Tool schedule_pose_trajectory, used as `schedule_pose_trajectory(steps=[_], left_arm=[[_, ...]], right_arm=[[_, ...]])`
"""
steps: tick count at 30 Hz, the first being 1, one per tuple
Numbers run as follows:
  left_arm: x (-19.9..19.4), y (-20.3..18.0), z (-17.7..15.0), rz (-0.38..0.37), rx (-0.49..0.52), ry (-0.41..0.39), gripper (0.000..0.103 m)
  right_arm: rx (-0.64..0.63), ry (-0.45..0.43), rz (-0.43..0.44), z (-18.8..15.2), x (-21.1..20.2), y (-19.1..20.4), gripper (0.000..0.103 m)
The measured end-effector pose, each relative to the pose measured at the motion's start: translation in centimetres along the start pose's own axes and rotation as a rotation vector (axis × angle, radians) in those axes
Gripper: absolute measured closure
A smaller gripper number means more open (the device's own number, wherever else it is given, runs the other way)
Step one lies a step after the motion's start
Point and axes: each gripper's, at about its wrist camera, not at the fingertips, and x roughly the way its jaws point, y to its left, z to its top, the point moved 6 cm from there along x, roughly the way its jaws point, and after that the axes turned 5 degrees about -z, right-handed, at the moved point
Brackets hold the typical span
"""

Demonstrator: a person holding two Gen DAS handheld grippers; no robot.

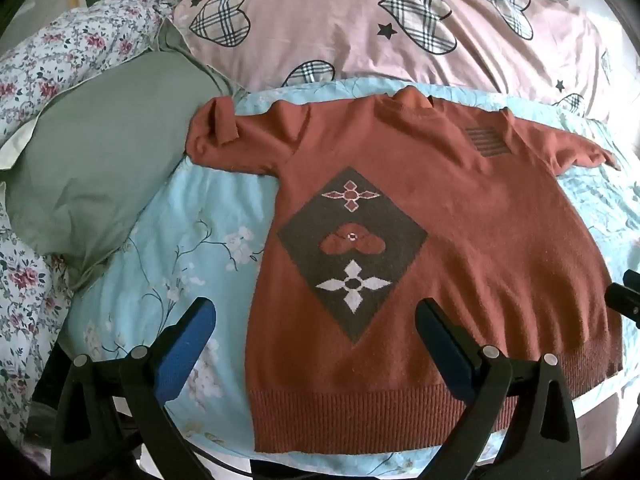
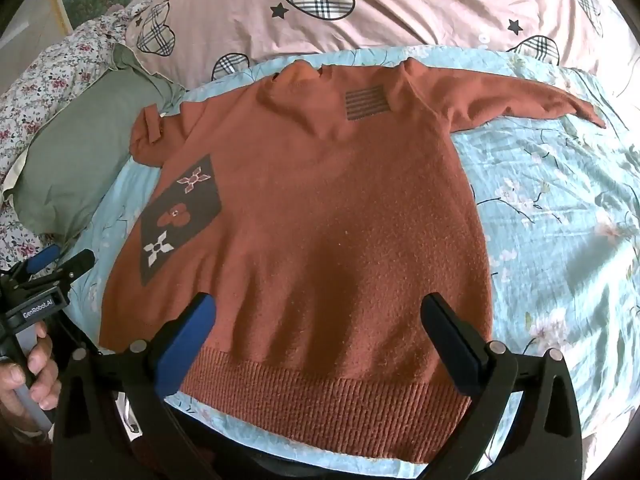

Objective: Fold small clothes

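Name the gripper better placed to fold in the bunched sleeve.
Left. The left gripper sits open on the sweater's side nearest the bunched sleeve; the right gripper hovers over the hem's middle.

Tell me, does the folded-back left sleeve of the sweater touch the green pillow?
Cannot tell. In the left wrist view the sleeve borders the green pillow, but contact or overlap is unclear; the right wrist view does not settle it.

Soft even daylight, faint shadows under the sweater (image 1: 460,200), no glare, strong fisheye bending with dark corners, slight softness toward edges.
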Motion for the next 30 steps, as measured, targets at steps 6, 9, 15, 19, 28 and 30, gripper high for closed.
schedule_pose_trajectory(steps=[6, 9, 15, 19, 28, 30], left_arm=[[0.0, 0.0, 0.1, 0.000, -0.004, -0.001, 0.003], [0.1, 0.0, 0.1, -0.004, -0.007, 0.001, 0.003], [-0.1, -0.3, 0.3, -0.007, -0.004, 0.003, 0.003], [0.0, -0.3, 0.2, -0.009, -0.003, 0.006, 0.003], [0.7, -0.7, 0.1, 0.002, 0.011, 0.017, 0.003], [0.8, -0.8, 0.2, 0.001, 0.013, 0.023, 0.003]], right_arm=[[-0.001, 0.002, -0.006, 0.1, 0.2, 0.3, 0.001], [-0.001, 0.003, -0.007, 0.2, 0.3, 0.0, 0.001], [0.001, 0.003, -0.006, 0.0, 0.3, -0.3, 0.001], [0.002, 0.003, -0.008, 0.0, 0.2, -0.1, 0.001], [0.016, 0.014, 0.001, 0.1, 0.7, -0.7, 0.001], [0.015, 0.012, 0.000, 0.1, 0.7, -0.8, 0.001]])
